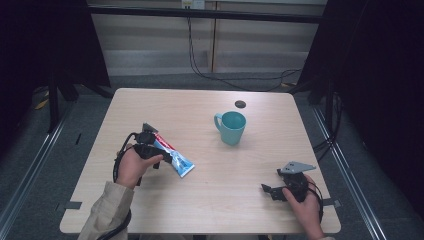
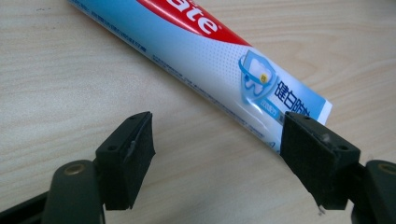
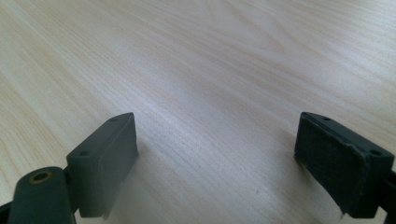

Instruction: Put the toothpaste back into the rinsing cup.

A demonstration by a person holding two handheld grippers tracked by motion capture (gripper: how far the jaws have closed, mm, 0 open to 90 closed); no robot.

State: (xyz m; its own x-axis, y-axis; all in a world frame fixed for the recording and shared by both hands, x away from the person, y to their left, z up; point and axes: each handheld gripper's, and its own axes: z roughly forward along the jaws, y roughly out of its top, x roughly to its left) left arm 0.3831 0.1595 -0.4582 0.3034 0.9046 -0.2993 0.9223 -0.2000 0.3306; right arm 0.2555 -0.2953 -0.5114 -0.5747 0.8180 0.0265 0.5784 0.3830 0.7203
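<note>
A blue, white and red toothpaste tube [image 2: 219, 60] lies flat on the pale wooden table [image 1: 210, 190], at its left side. The left gripper [image 2: 217, 154] hovers just beside its crimped end — jaws wide apart, holding nothing. A teal ceramic mug [image 1: 232, 127] stands upright near the middle. The right gripper [image 3: 217, 163] sits well apart at the right — jaws spread wide, empty.

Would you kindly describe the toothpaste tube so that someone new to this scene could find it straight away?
On the light wooden table, look to the person's left, where the left gripper hovers. The toothpaste tube lies flat there, angled across the wood. It is the long blue-and-white item with a red band, unlike the upright teal mug farther back.
</note>
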